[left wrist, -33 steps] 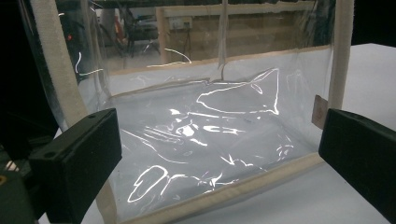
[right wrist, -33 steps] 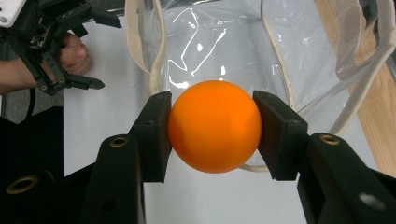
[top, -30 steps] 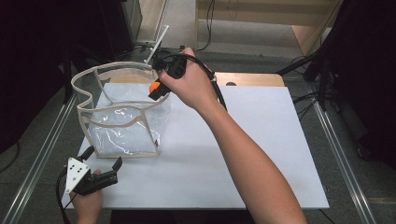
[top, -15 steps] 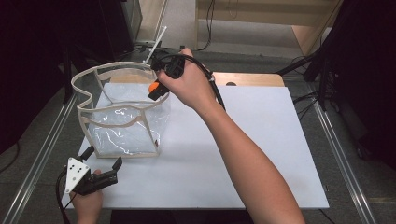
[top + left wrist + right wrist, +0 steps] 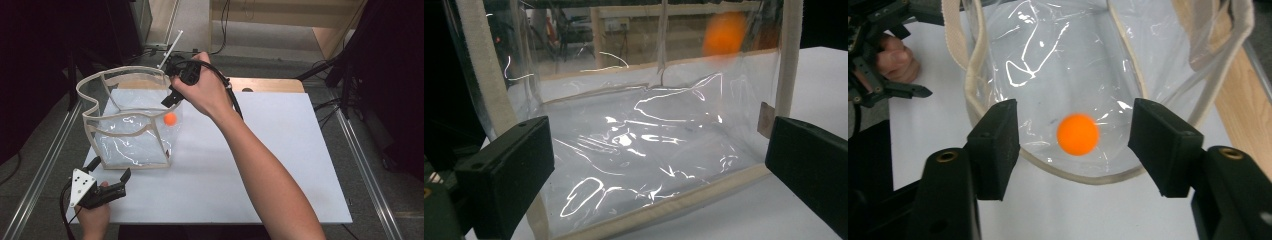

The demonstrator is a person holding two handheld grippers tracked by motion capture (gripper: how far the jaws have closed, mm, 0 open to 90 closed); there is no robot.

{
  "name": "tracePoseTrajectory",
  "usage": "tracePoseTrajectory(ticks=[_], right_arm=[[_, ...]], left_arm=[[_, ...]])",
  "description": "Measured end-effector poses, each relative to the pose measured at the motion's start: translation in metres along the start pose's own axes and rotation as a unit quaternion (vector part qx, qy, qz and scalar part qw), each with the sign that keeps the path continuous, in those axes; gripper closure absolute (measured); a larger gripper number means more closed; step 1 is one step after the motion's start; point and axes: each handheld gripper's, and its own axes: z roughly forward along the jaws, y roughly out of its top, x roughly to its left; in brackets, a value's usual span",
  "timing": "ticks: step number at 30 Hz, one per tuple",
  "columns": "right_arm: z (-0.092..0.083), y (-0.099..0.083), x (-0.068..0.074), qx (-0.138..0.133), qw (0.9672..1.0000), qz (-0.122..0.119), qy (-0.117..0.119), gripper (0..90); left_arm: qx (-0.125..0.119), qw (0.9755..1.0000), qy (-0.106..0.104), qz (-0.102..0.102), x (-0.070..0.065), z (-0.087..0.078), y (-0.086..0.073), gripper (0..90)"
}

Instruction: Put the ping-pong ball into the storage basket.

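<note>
Ball drop into clear bag

Table (image 5: 280, 165) carries a clear bag (image 5: 132, 142), mouth up. Right gripper (image 5: 172, 95) above its rim, fingers spread, empty. Orange ball (image 5: 1077, 134) apparently falling inside the bag. Left gripper (image 5: 107, 187) beside the bag, fingers spread. Next, likely: withdraw right.

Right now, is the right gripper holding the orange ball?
No. The right gripper is open, and the ball sits free inside the clear bag.

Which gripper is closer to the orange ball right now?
Right. The right gripper hangs open directly above the orange ball, over the clear bag's mouth. The left gripper sits open at the table's near-left corner, outside the bag's near wall.
</note>
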Motion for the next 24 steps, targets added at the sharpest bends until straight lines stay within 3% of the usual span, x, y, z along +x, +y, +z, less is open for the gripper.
tracePoseTrajectory(ticks=[10,14,15,24], right_arm=[[-0.009,-0.015,0.003,-0.013,0.9995,0.010,-0.026,10.7],[-0.012,-0.025,0.003,-0.020,0.9992,0.016,-0.032,6.5],[-0.013,-0.027,0.003,-0.023,0.9992,0.016,-0.030,0.1],[-0.018,-0.045,0.008,-0.026,0.9987,0.015,-0.041,0.0]], left_arm=[[0.002,1.0000,0.000,0.001,0.000,0.000,0.000,0.0],[0.003,1.0000,0.000,0.001,0.000,0.000,0.000,0.0],[0.003,1.0000,0.000,0.001,-0.001,0.000,0.000,0.0],[0.002,1.0000,0.000,0.003,-0.001,0.000,0.000,0.0]])
